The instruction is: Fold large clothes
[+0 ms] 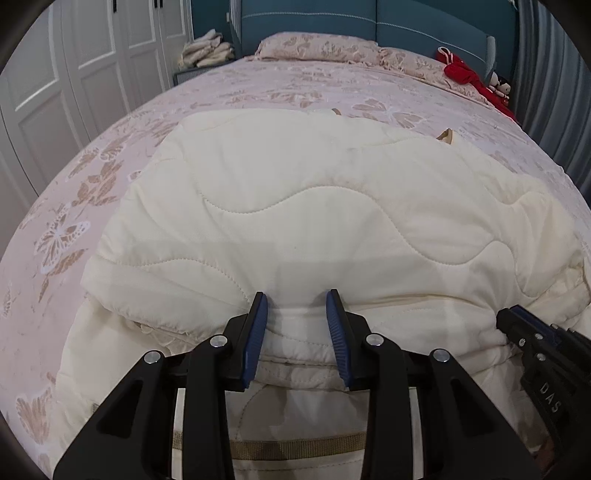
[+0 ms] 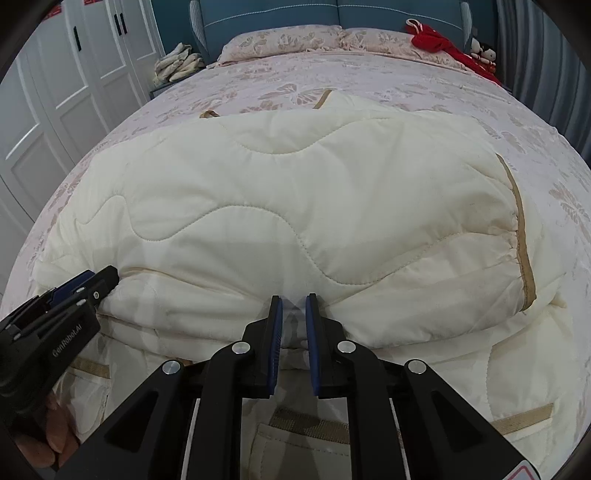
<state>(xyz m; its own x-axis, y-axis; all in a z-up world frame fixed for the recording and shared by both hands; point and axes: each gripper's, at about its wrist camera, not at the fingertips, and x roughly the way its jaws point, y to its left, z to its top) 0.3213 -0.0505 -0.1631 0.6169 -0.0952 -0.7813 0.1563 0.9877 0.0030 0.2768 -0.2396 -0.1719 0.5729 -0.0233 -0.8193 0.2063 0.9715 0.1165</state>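
Cream quilted coat point(image 1: 295, 206), wavy stitch lines, tan trim, lies folded on bed point(image 1: 74, 206) with pink butterfly-print cover. Left tool point(image 1: 297, 301) pinches thick folded edge between blue ribbed pads. Right tool point(image 2: 294, 304), pads nearly together, pinches thin bunch of same edge. Beyond coat: matching pillows point(image 1: 317, 46), red garment point(image 1: 461, 72), folded pale cloth pile point(image 1: 208, 50), teal padded headboard point(image 1: 424, 18), white panelled wardrobe point(image 1: 74, 62).
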